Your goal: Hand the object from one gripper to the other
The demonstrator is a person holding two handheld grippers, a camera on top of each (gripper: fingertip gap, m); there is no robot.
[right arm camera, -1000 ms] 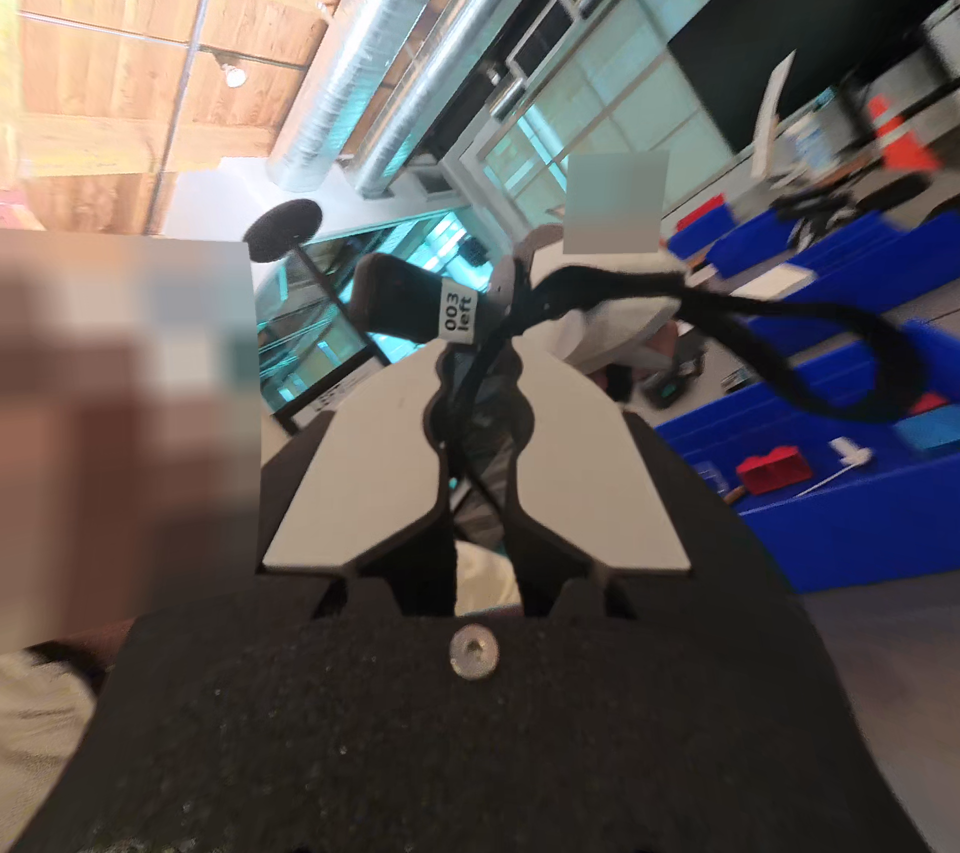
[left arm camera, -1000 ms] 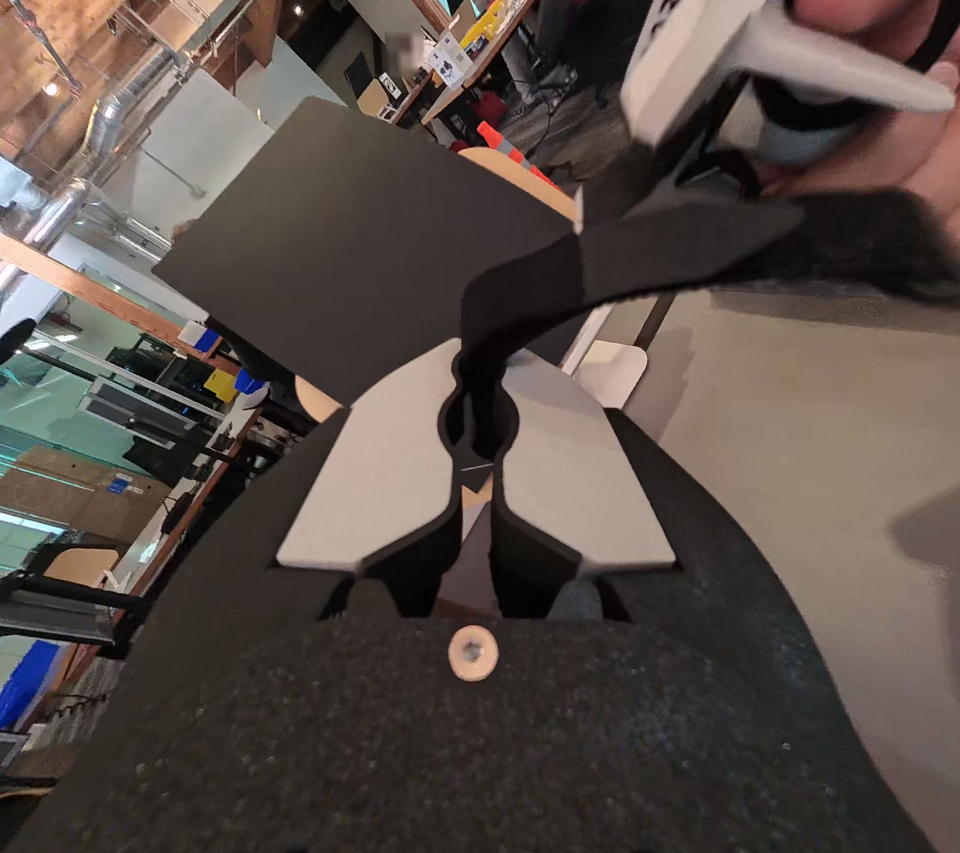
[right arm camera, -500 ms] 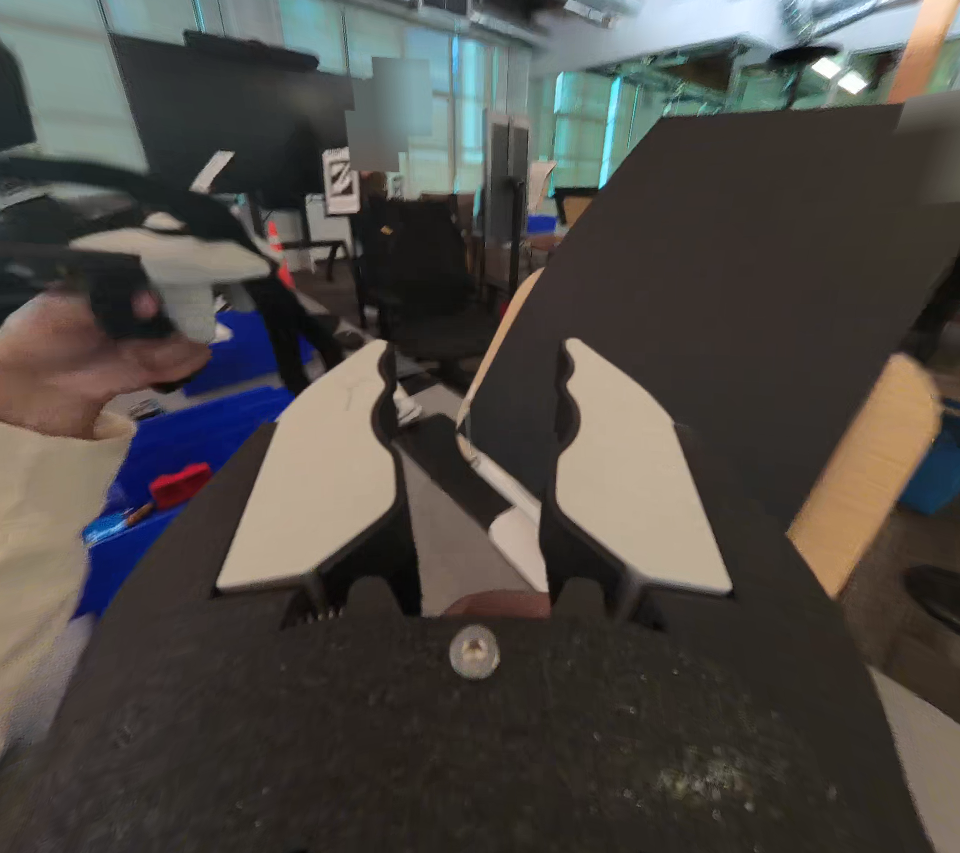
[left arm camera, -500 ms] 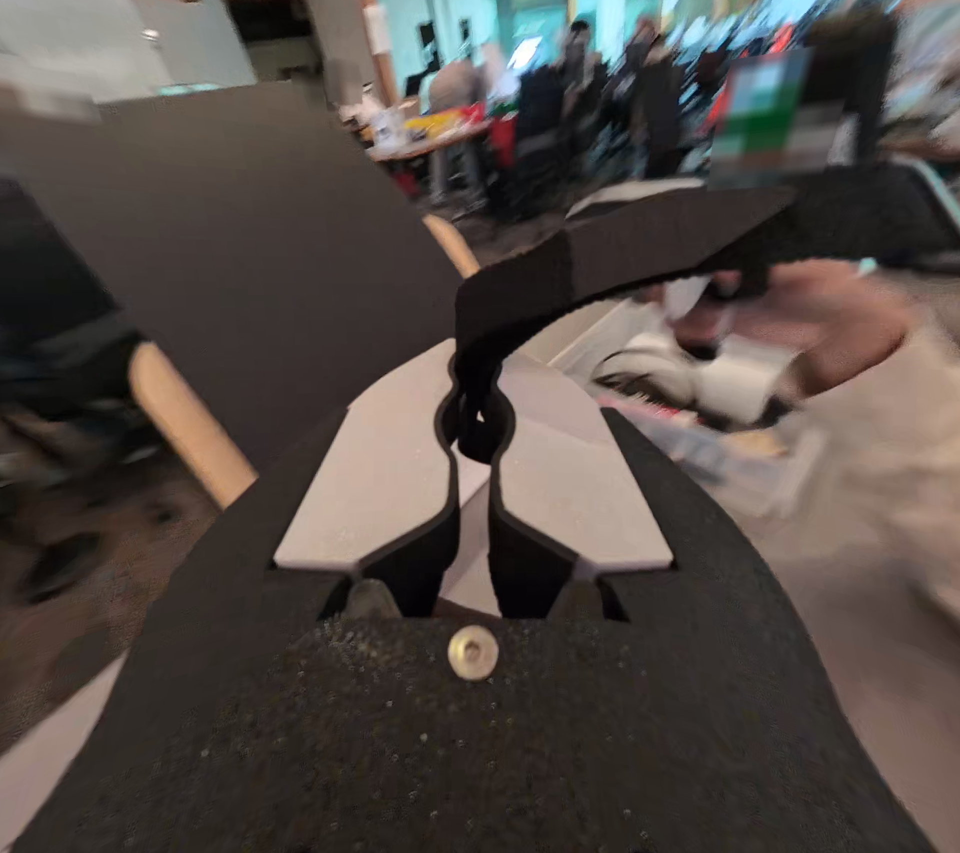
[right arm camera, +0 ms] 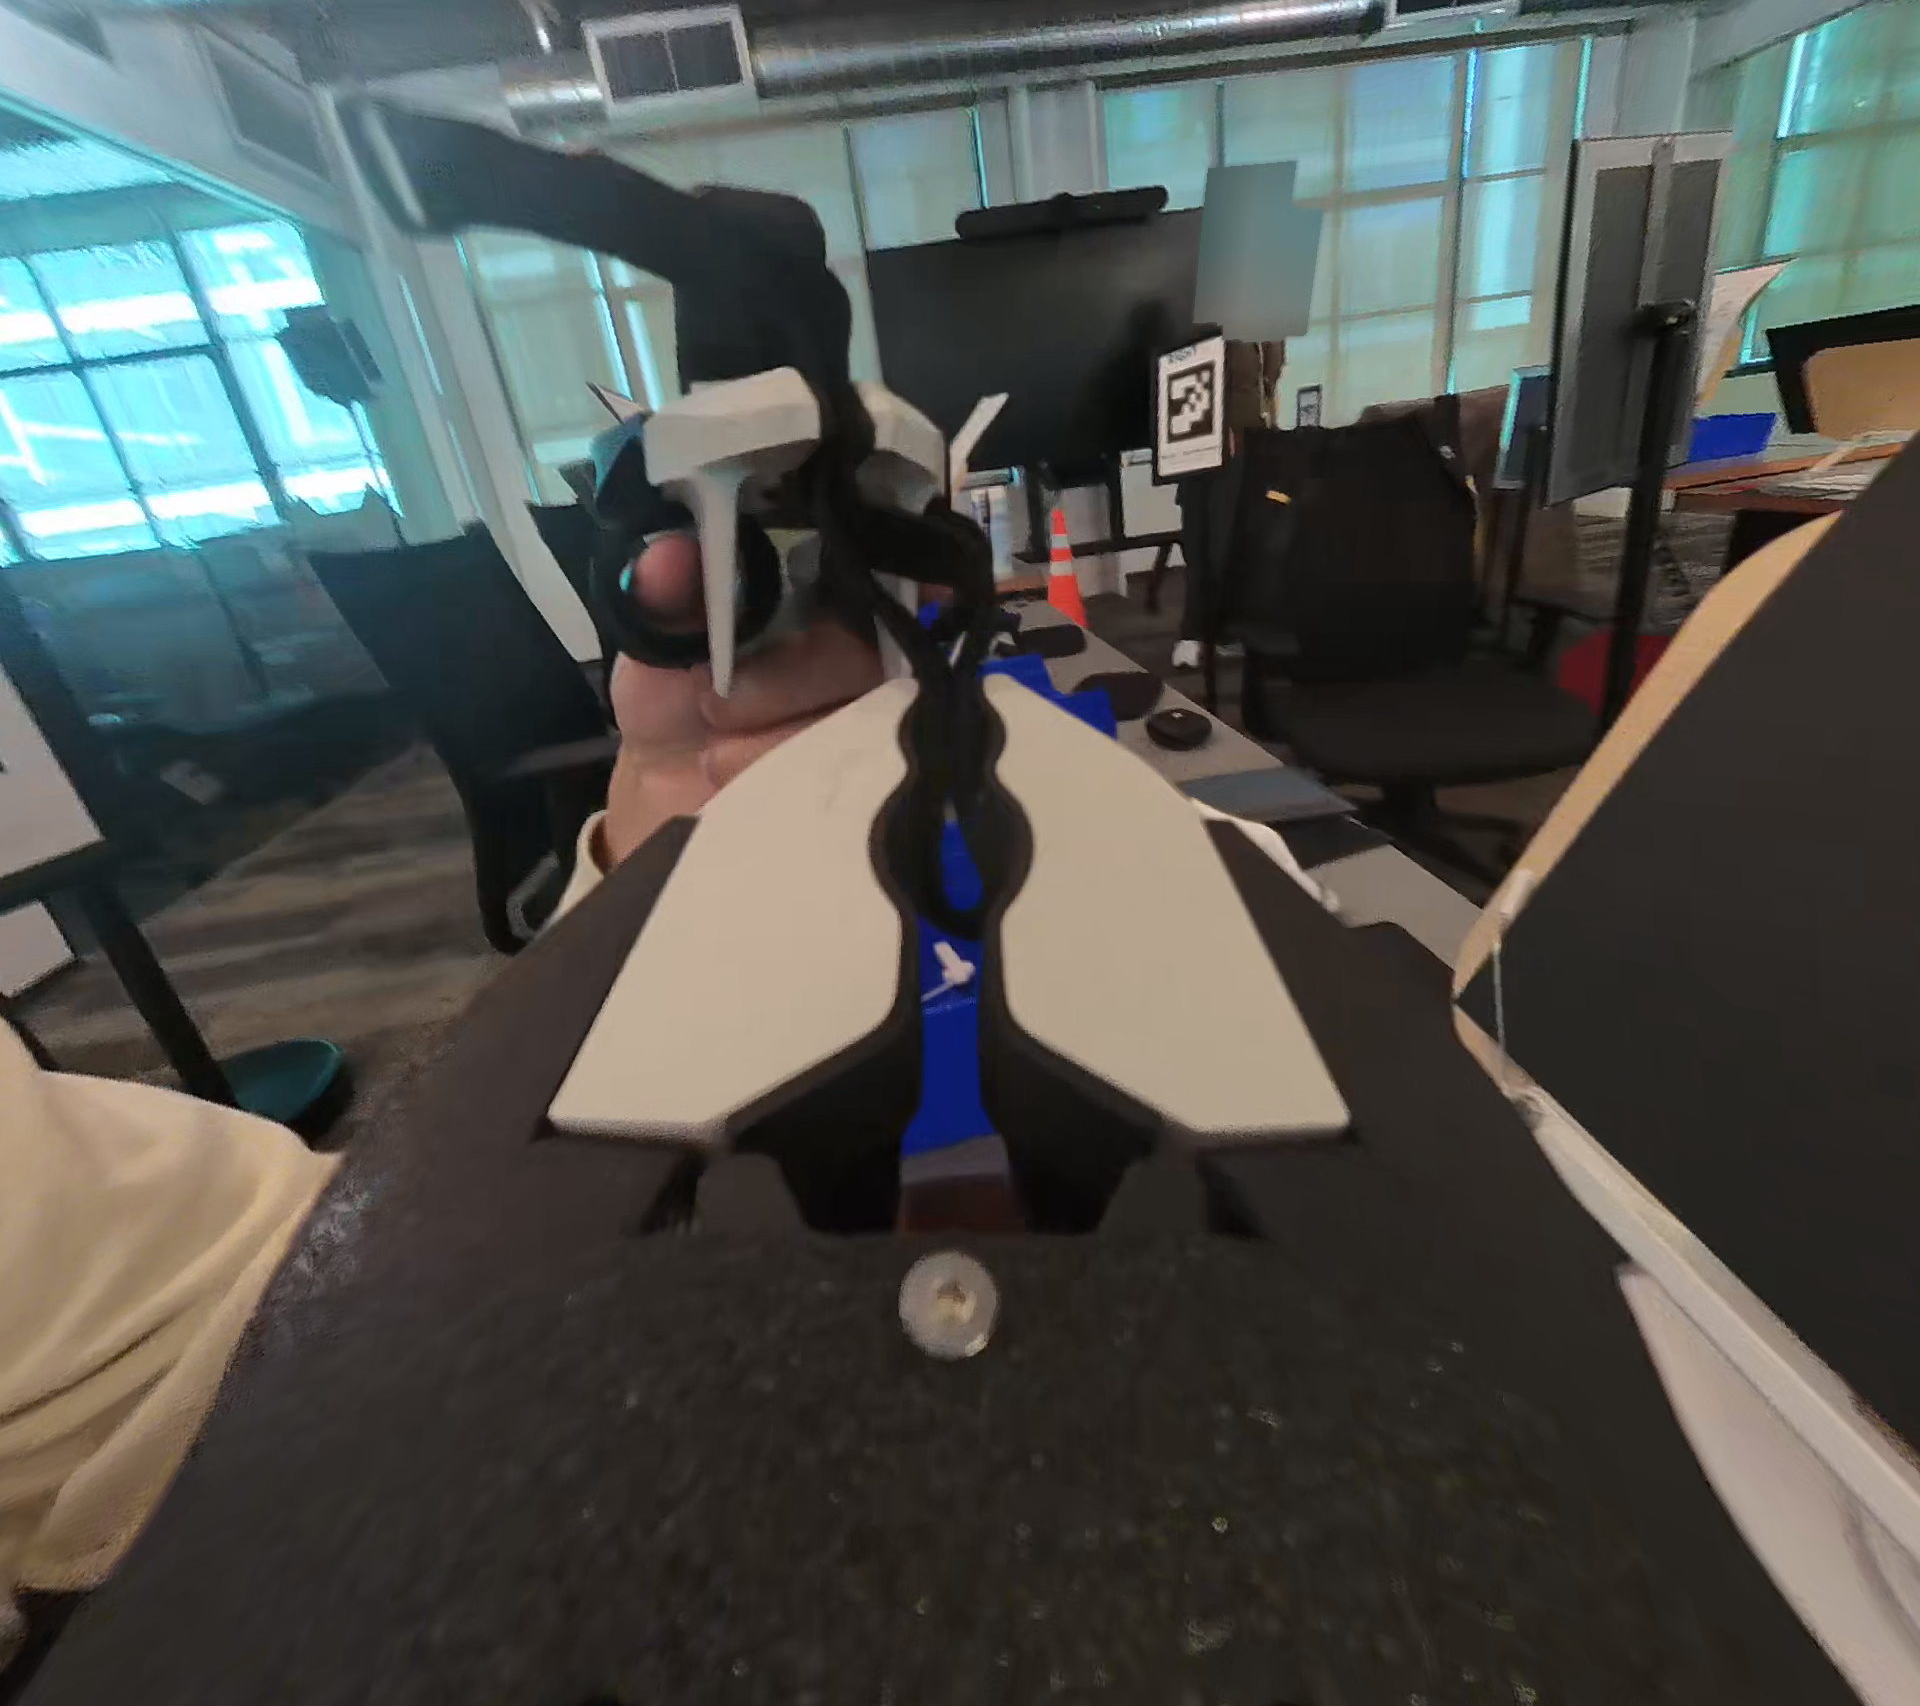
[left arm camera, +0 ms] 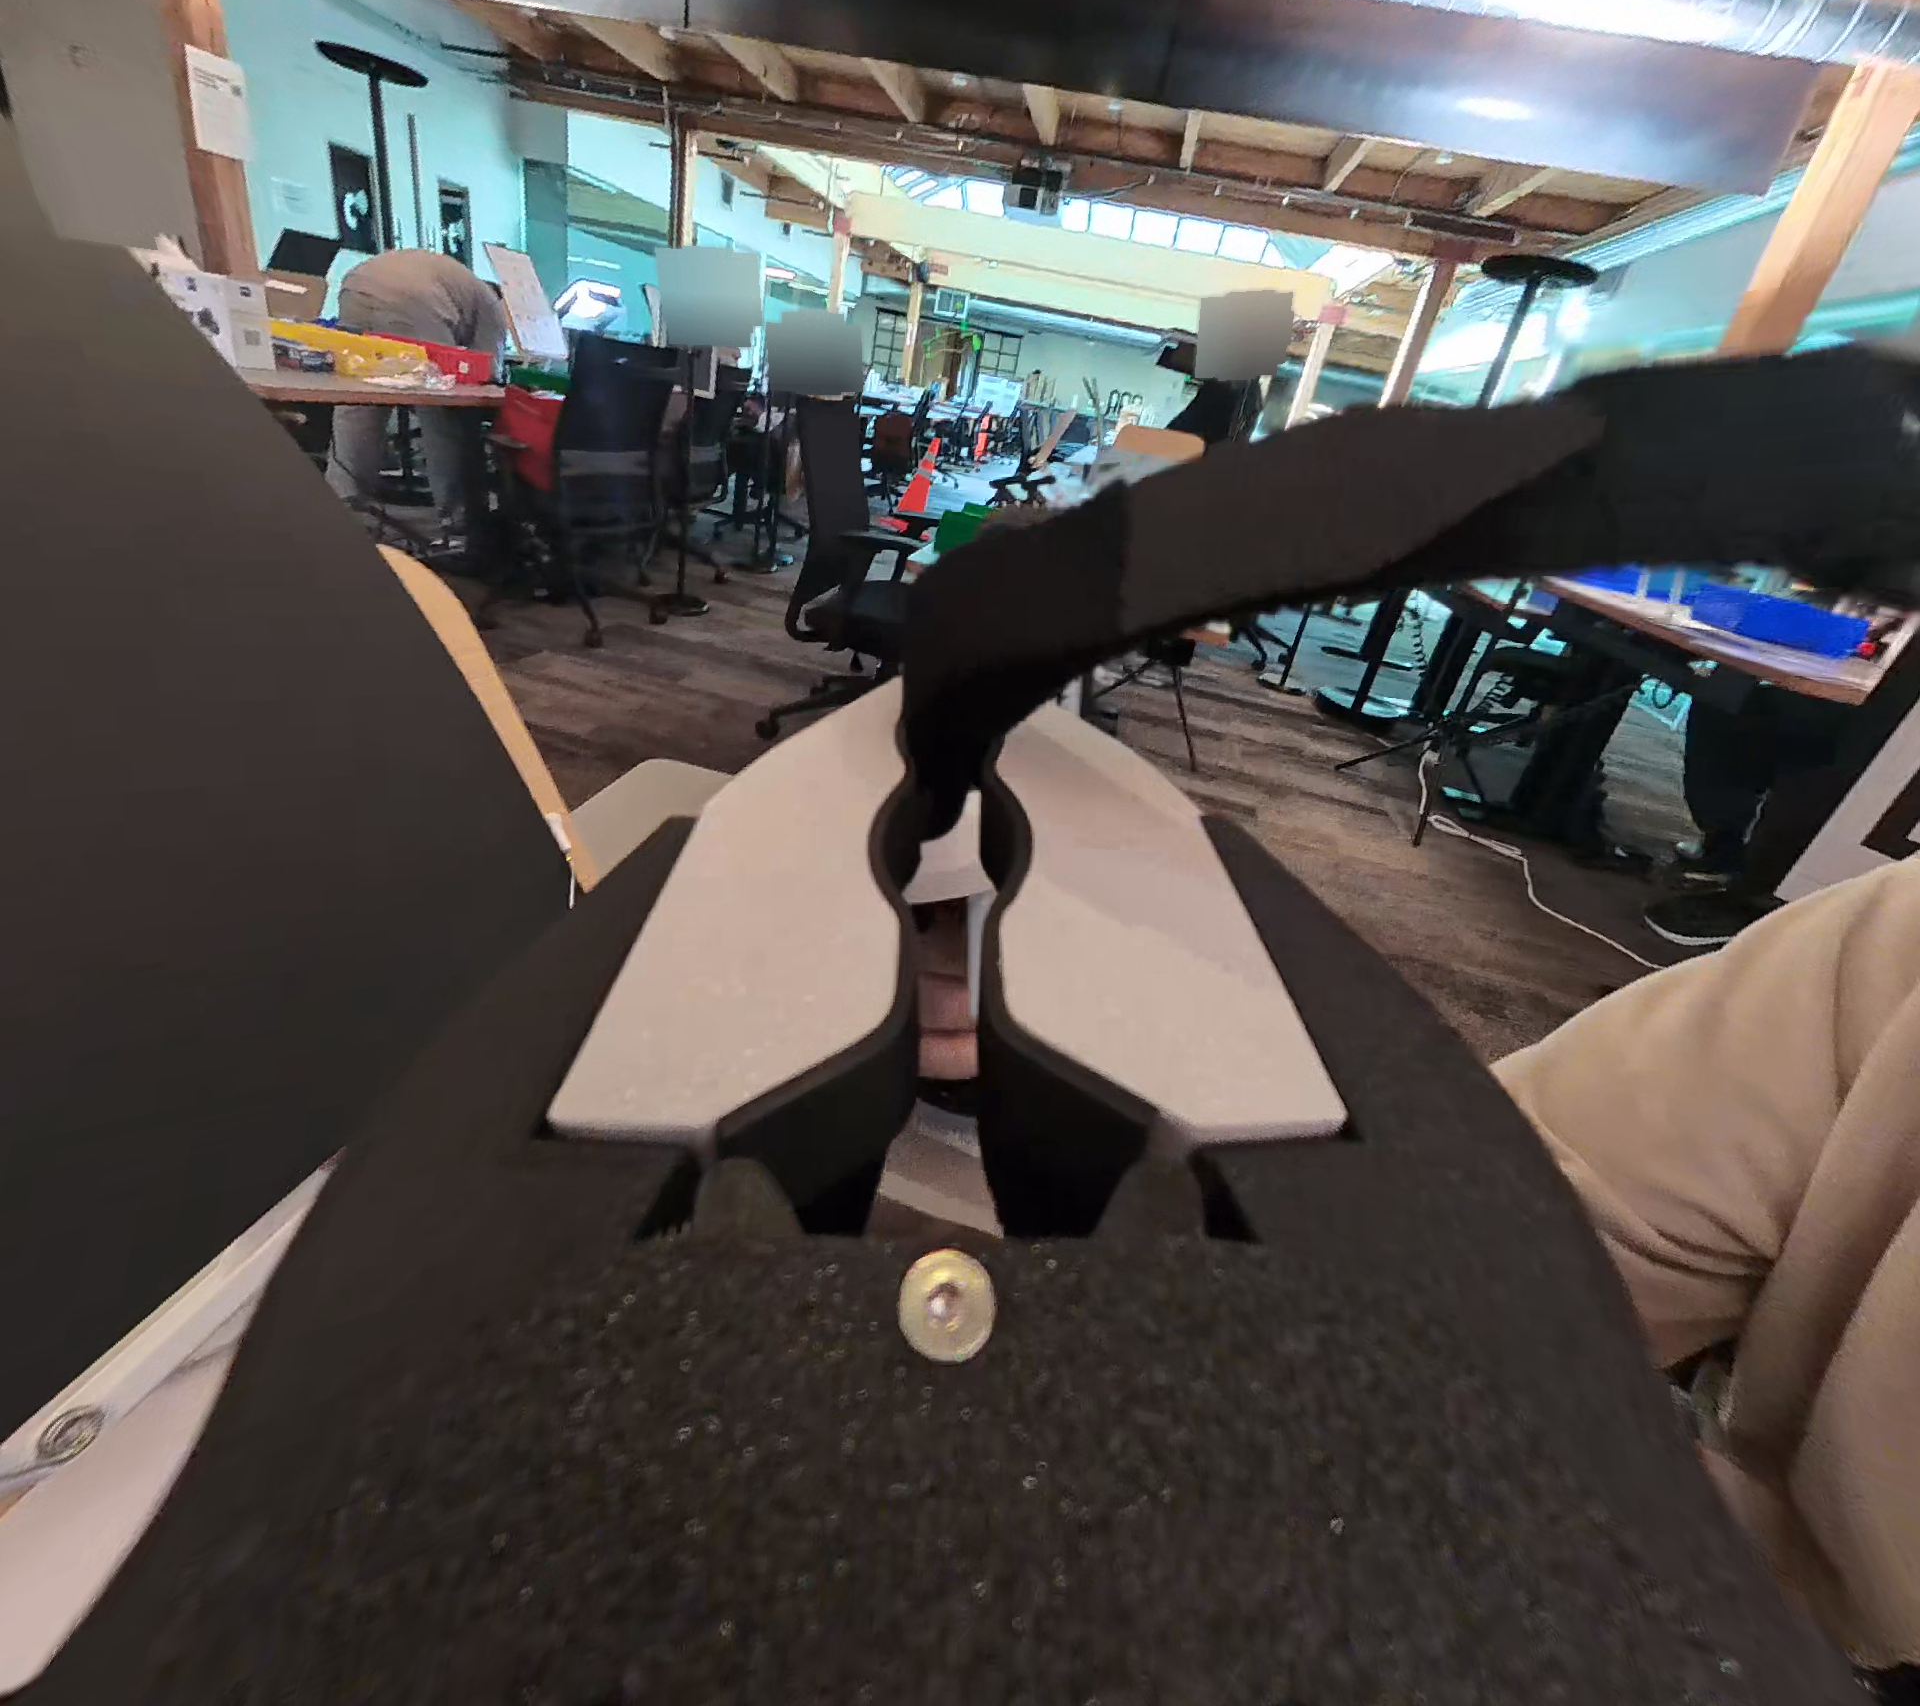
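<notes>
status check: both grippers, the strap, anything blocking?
Left gripper shut on black strap. Right gripper shut on the strap's thin cord end. Both hold it in mid-air; handover not released. Black board close by on the right, nothing between the grippers.

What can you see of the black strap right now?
The black strap is a flat, matte fabric band, fuzzier toward its far end. It hangs in the air between both tools. The left gripper is shut on one end, and the band arcs up and to the right from there. In the right wrist view the strap curves down past the person's hand, twists narrow, and is pinched in the shut right gripper. Nothing else visibly touches it.
</notes>
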